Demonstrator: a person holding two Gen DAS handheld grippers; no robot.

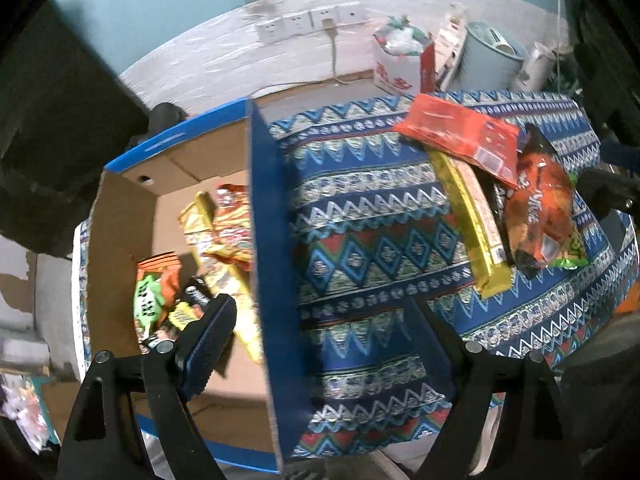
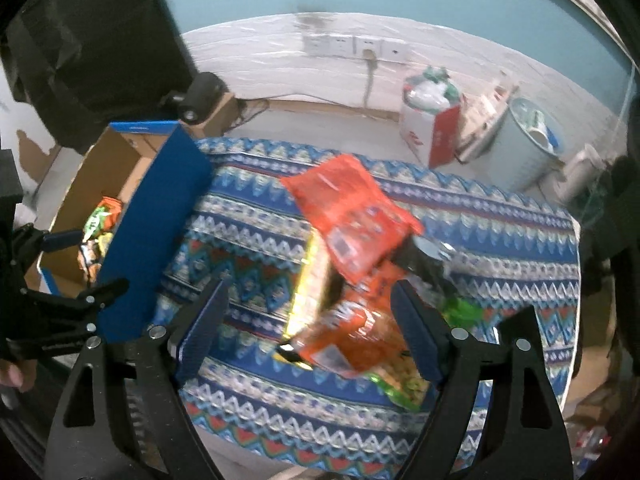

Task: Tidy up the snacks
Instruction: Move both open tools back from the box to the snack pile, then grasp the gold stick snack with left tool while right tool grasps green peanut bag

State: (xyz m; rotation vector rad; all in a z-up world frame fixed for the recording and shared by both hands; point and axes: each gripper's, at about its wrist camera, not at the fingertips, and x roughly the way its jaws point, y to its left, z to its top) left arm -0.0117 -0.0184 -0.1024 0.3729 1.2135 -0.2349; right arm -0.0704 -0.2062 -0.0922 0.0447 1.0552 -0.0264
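A blue cardboard box [image 1: 264, 240] stands at the table's left with several snack packs [image 1: 224, 232] inside; it also shows in the right wrist view [image 2: 152, 216]. On the patterned cloth lie a red pack [image 1: 460, 136], a gold bar [image 1: 472, 216] and an orange pack [image 1: 540, 208]. My left gripper [image 1: 320, 316] is open and empty, astride the box's right wall. My right gripper [image 2: 312, 300] is open and empty above the pile: red pack [image 2: 352, 216], gold bar [image 2: 312, 288], orange pack [image 2: 360, 332].
The table wears a blue zigzag cloth [image 1: 360, 208] [image 2: 500, 248]. Behind it on the floor stand a white and red box [image 2: 432, 132], a pale bin [image 2: 532, 140] and a wall socket strip [image 1: 312, 20]. A dark cabinet [image 2: 92, 48] is at the left.
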